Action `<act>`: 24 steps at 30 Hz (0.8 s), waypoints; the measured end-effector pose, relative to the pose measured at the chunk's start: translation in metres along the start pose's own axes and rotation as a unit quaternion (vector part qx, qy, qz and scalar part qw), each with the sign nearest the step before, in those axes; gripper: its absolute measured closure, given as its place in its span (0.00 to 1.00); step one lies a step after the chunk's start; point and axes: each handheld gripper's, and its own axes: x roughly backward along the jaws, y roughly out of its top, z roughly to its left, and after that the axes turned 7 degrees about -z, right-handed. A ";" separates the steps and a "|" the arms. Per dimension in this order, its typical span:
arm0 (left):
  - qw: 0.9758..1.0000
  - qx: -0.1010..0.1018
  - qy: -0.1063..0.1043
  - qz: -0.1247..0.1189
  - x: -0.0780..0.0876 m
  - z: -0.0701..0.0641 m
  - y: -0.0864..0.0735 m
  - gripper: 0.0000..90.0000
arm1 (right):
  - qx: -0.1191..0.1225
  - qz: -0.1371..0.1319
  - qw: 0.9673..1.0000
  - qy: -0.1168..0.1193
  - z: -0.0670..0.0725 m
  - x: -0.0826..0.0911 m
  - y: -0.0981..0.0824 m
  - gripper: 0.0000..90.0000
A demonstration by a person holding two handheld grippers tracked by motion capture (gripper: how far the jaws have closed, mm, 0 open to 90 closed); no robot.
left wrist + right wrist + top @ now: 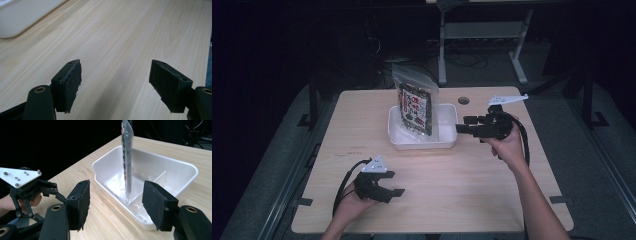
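A clear snack bag with dark contents and a red-and-white label stands upright in a white plastic bin at the middle of the wooden table. My right gripper is open just right of the bin, pointing at it. In the right gripper view the bag appears edge-on inside the bin, beyond the open right gripper, which holds nothing. My left gripper rests low near the table's front left. It is open and empty, over bare wood.
The bin has an inner divider. A round cable hole sits in the table behind the right gripper. The bin's corner lies ahead-left of the left gripper. A metal desk frame stands beyond the table.
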 end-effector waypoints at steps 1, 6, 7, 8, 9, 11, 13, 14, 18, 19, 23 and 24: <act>1.000 0.001 -0.001 -0.001 0.000 -0.001 0.000 0.28 | 0.000 0.000 1.000 0.000 0.000 0.000 0.000 0.42; 1.000 -0.001 -0.001 0.003 -0.002 -0.001 0.000 0.28 | -0.011 -0.008 1.000 -0.005 -0.003 0.016 -0.012 0.42; 1.000 -0.001 -0.002 0.003 -0.002 -0.001 0.000 0.28 | -0.011 -0.008 1.000 -0.005 -0.003 0.016 -0.012 0.42; 1.000 0.003 -0.005 0.000 -0.003 -0.001 0.000 0.28 | -0.014 -0.008 1.000 -0.008 -0.004 0.021 -0.016 0.41; 1.000 0.003 -0.005 0.000 -0.003 -0.001 0.000 0.28 | -0.014 -0.008 1.000 -0.008 -0.004 0.021 -0.016 0.41; 1.000 0.004 -0.008 -0.001 -0.003 -0.001 0.000 0.28 | -0.014 -0.013 1.000 -0.012 -0.004 0.026 -0.019 0.41; 1.000 0.004 -0.008 -0.001 -0.004 -0.001 0.000 0.27 | -0.017 -0.016 1.000 -0.015 -0.005 0.031 -0.025 0.41; 1.000 0.003 -0.009 -0.001 -0.004 -0.001 0.000 0.27 | -0.020 -0.014 1.000 -0.015 -0.004 0.033 -0.027 0.41; 1.000 0.004 -0.010 -0.003 -0.004 -0.002 0.000 0.27 | -0.021 -0.016 1.000 -0.016 -0.004 0.038 -0.033 0.40; 1.000 0.004 -0.010 -0.003 -0.005 -0.002 0.000 0.27 | -0.022 -0.016 0.999 -0.016 -0.003 0.039 -0.035 0.40; 1.000 0.002 -0.010 -0.002 -0.006 -0.003 0.001 0.27 | -0.025 -0.012 0.999 -0.017 -0.001 0.045 -0.042 0.39; 1.000 0.002 -0.010 -0.002 -0.006 -0.003 0.001 0.27 | -0.025 -0.012 0.999 -0.017 -0.001 0.045 -0.042 0.39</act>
